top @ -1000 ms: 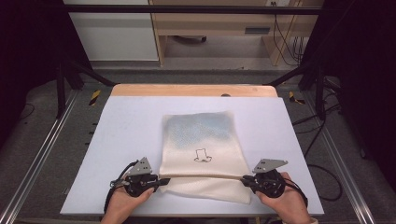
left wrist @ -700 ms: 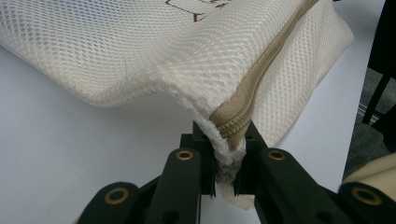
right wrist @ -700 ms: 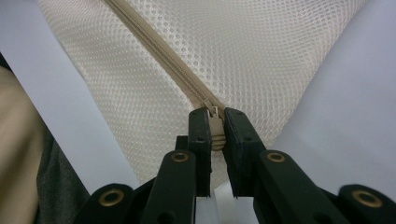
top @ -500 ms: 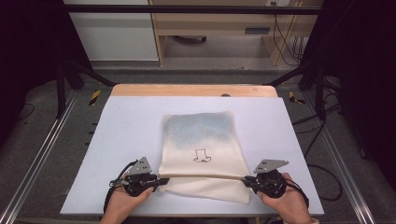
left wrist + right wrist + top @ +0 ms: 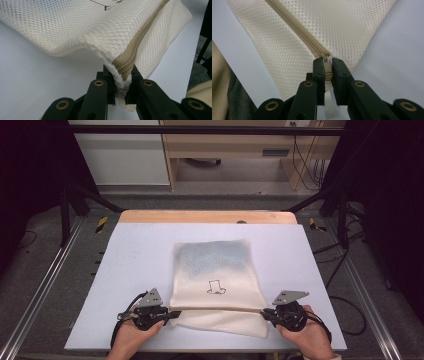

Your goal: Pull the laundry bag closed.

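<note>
A cream mesh bag (image 5: pixel 215 265) with a small black boot drawing lies flat on the white table top (image 5: pixel 135 255). A tan zipper (image 5: pixel 220 310) runs across its near part. My left gripper (image 5: pixel 172 314) is shut on the bag's left edge at the zipper's end; in the left gripper view the jaws (image 5: pixel 121 72) pinch the mesh and the zipper tape (image 5: pixel 125 66). My right gripper (image 5: pixel 264 314) is at the zipper's right end. In the right gripper view the jaws (image 5: pixel 326 65) are shut on the zipper pull (image 5: pixel 327 72), with the zipper (image 5: pixel 294 27) running away up-left.
A wooden strip (image 5: pixel 205 216) borders the table's far edge. Metal rails (image 5: pixel 45 285) run along both sides. Cables (image 5: pixel 345 305) lie on the floor to the right, and black frame legs (image 5: pixel 70 205) stand at the far corners.
</note>
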`<state>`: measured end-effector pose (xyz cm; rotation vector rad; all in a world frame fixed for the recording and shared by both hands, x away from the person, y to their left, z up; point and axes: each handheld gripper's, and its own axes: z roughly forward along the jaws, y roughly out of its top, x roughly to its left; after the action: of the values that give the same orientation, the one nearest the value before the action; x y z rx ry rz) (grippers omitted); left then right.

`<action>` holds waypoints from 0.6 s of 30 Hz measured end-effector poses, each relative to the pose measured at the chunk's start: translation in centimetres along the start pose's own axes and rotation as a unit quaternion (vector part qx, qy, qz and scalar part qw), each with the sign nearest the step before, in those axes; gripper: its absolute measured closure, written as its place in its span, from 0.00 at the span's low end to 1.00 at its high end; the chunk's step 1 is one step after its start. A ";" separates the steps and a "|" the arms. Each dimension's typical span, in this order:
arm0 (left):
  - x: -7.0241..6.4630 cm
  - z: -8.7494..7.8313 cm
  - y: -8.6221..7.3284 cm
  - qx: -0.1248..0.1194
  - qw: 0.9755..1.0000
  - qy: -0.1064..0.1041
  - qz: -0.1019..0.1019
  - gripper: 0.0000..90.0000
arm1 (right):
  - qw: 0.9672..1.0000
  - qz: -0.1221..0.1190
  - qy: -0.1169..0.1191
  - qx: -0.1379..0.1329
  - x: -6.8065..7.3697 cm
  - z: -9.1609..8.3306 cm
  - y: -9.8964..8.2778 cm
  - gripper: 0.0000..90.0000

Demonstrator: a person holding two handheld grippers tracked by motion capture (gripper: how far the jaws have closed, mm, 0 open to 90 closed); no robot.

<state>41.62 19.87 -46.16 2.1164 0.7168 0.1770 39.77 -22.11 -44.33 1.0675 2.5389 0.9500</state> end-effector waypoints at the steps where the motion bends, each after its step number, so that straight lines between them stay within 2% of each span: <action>1: 0.0 0.0 0.0 0.001 1.000 0.001 0.000 0.91 | 1.000 0.000 0.000 -0.001 0.0 0.0 0.0 0.91; 8: -0.1 0.0 -0.1 0.009 1.000 -0.017 -0.016 0.88 | 1.000 0.000 -0.001 0.003 0.1 0.1 -0.1 0.91; 10: -0.1 -0.4 -0.3 -0.001 1.000 -0.003 -0.027 0.81 | 1.000 0.005 0.003 0.004 0.1 0.2 -0.2 0.89; 11: -0.2 -0.8 -0.3 -0.006 0.999 0.001 -0.033 0.77 | 1.000 0.005 0.004 0.004 0.1 0.3 -0.3 0.85; 13: -0.2 -1.5 -0.5 -0.009 0.999 0.007 -0.039 0.66 | 1.000 0.015 0.001 0.001 0.0 0.3 -0.3 0.68; 16: 0.2 -2.8 -1.1 -0.011 0.998 0.026 -0.065 0.48 | 1.000 0.017 -0.002 -0.020 0.1 -0.1 -0.1 0.48; 17: 0.3 -3.2 -1.3 -0.008 0.997 0.030 -0.070 0.42 | 0.999 0.025 -0.004 -0.025 0.2 -0.1 0.0 0.42; 18: 0.5 -3.4 -1.4 -0.005 0.997 0.043 -0.068 0.39 | 0.999 0.023 -0.012 -0.029 0.2 -0.1 0.1 0.38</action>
<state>40.19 23.18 -45.19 2.0522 0.9058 0.1969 39.63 -21.91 -44.22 1.1188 2.4623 1.0099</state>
